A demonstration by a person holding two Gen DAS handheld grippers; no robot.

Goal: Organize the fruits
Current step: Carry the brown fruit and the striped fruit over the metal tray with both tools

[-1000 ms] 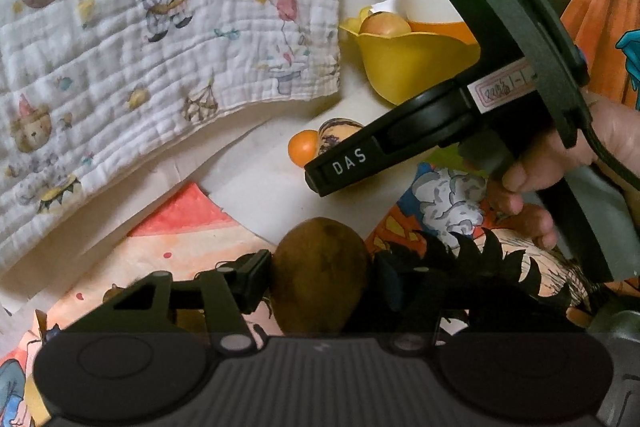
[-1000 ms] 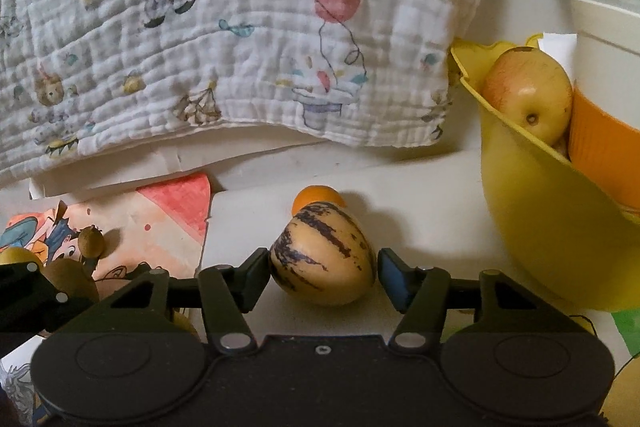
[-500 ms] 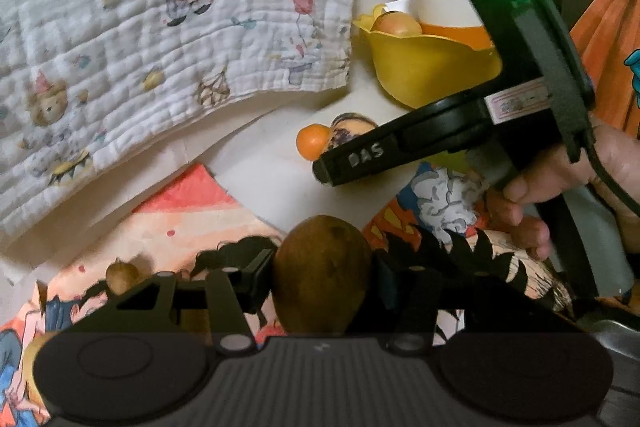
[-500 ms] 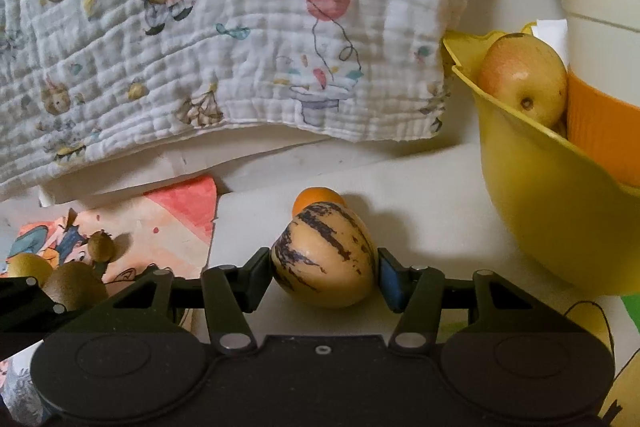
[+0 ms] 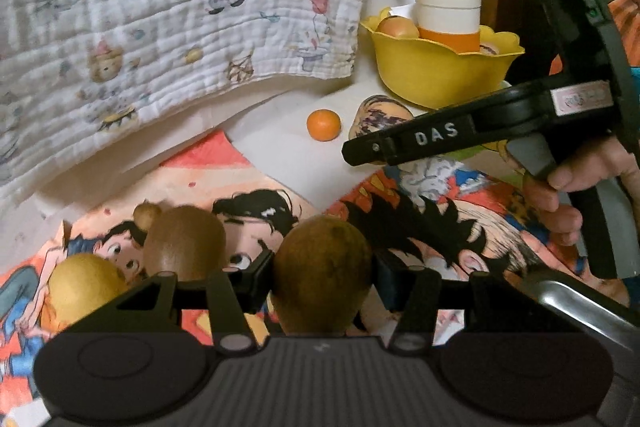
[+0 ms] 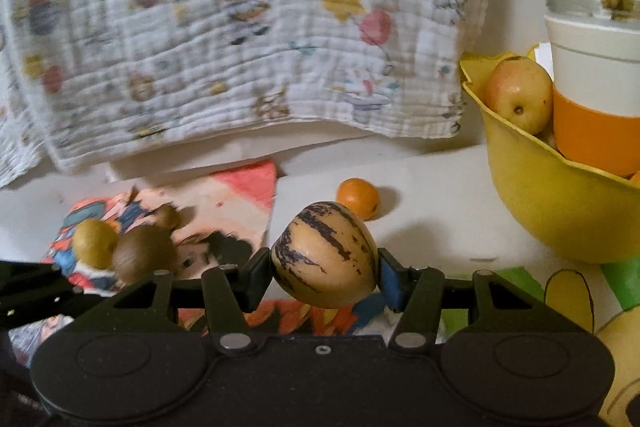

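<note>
My left gripper [image 5: 322, 273] is shut on a brown kiwi [image 5: 322, 267] and holds it above the cartoon print. A second kiwi [image 5: 184, 243], a yellow-green fruit [image 5: 82, 285] and a small brown fruit [image 5: 146, 214] lie to its left. My right gripper [image 6: 324, 277] is shut on a yellow purple-striped melon [image 6: 324, 253], lifted off the table. A small orange [image 6: 357, 198] lies just behind it. The yellow bowl [image 6: 552, 203] at the right holds an apple [image 6: 518, 99] and a white-and-orange jar [image 6: 596, 87].
A white printed quilt [image 6: 240, 27] hangs along the back. Cartoon paper sheets [image 5: 248, 195] cover the table. The person's hand [image 5: 572, 183] and the right gripper's body [image 5: 480, 131] cross the right of the left wrist view.
Both grippers have pulled back and risen with their fruit. The striped melon has come off the table. More loose fruit has come into the left wrist view.
</note>
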